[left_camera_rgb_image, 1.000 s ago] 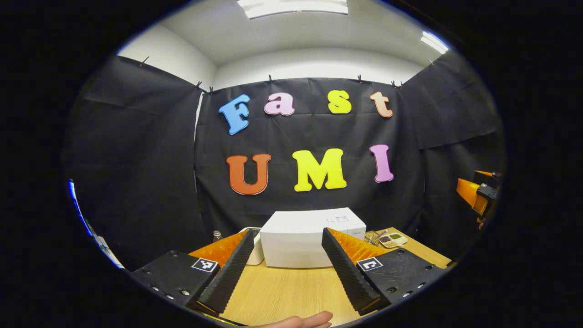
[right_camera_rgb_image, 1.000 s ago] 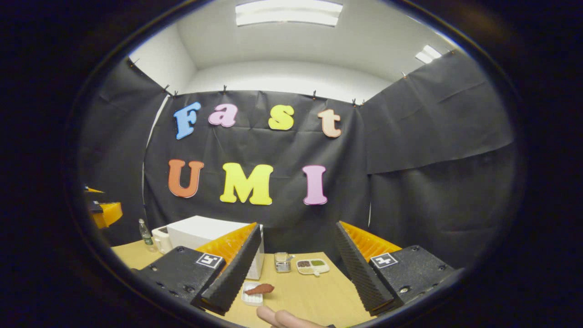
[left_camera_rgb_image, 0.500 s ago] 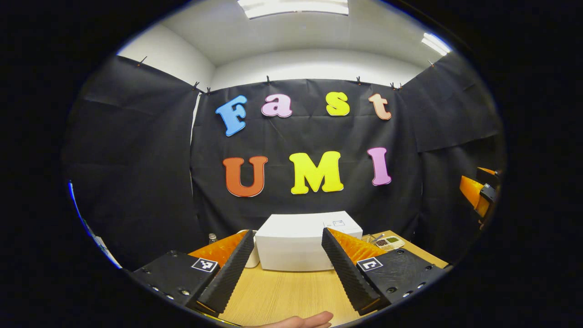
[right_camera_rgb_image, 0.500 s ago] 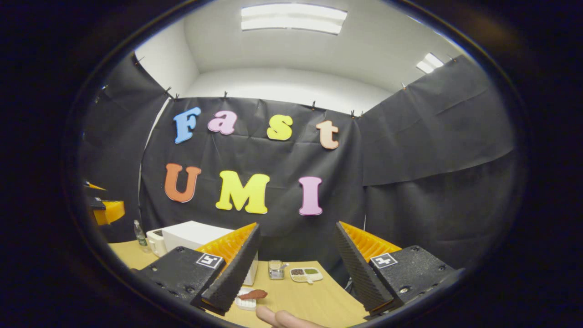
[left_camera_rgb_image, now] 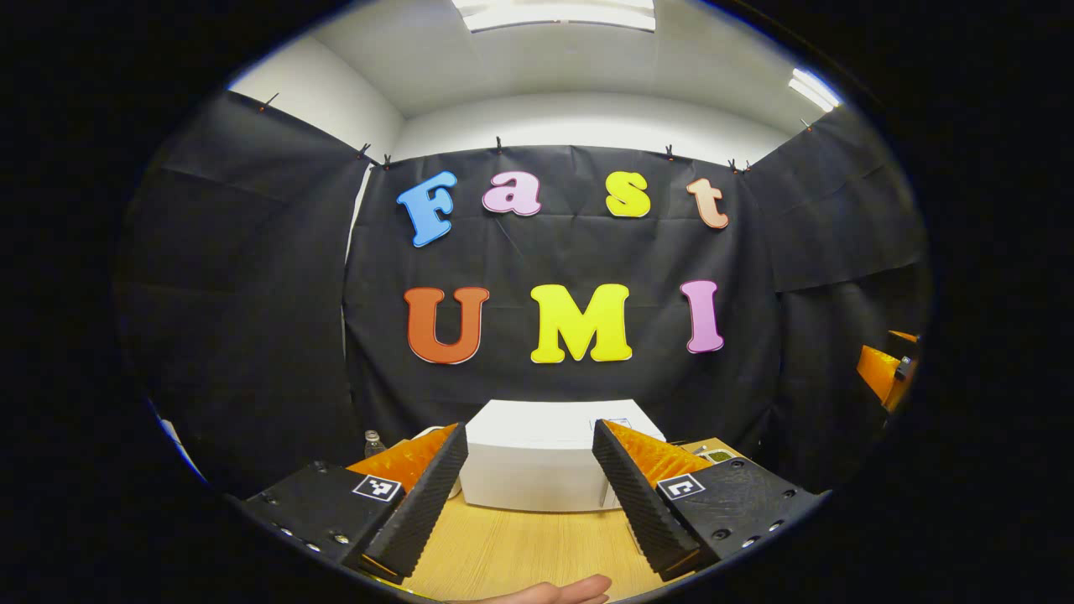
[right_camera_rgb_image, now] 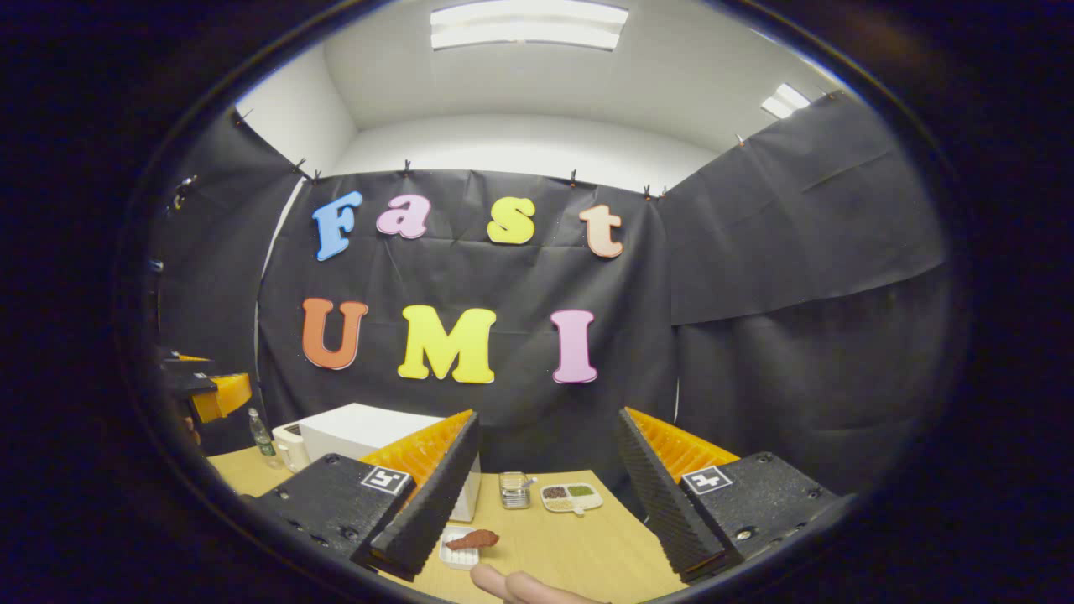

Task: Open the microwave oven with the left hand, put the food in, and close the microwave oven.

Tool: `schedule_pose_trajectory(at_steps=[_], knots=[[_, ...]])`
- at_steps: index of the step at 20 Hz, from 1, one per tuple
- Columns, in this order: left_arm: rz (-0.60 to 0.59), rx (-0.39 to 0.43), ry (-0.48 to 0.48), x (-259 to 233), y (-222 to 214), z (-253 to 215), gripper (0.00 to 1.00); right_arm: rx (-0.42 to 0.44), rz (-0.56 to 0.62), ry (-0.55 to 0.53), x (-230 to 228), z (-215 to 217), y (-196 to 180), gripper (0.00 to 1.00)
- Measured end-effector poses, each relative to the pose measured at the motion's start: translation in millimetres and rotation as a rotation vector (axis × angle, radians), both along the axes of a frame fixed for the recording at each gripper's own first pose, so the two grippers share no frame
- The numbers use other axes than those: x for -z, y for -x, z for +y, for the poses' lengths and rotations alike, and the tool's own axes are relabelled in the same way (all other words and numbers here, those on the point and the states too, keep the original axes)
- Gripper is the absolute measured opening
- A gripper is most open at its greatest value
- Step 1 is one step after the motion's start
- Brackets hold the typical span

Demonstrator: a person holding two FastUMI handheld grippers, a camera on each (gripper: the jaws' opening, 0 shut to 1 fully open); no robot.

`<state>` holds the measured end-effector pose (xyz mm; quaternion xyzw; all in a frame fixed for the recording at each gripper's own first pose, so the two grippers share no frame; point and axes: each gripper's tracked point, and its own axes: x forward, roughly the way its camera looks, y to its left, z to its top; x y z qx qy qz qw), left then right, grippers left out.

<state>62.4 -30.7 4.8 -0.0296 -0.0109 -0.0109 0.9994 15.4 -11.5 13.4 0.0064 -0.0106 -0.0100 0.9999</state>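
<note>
On table (right_camera_rgb_image: 579,545), microwave oven (left_camera_rgb_image: 537,457) front faces left gripper (left_camera_rgb_image: 529,495), long axis crosswise

Left gripper (left_camera_rgb_image: 529,495): two wedge-shaped fingers (left_camera_rgb_image: 419,503) with ribbed inner faces, each mounted on a flat textured block carrying a small square black-and-white marker and round screw heads along the edge. Right gripper (right_camera_rgb_image: 541,503): identical build, same ribbed fingers (right_camera_rgb_image: 428,507), markers and screws. A bare fingertip (right_camera_rgb_image: 503,585) shows at the lower edge.
</note>
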Motion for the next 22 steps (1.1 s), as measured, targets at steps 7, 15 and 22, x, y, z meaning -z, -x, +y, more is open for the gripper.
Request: schedule_pose_trajectory(at_steps=[7,15,22], knots=[[0.033,0.061,0.024,51.0,-78.6,-41.8,0.95,-0.037,-0.016,0.002,0.9,-0.1,-15.7,0.95],[0.109,0.115,-0.011,135.3,-159.7,-95.8,0.95,-0.036,-0.025,-0.008,0.9,-21.8,-24.7,1.0],[0.141,0.151,-0.031,194.1,-198.8,-141.4,0.95,-0.036,-0.078,-0.013,-20.4,-43.5,-26.7,1.0]])
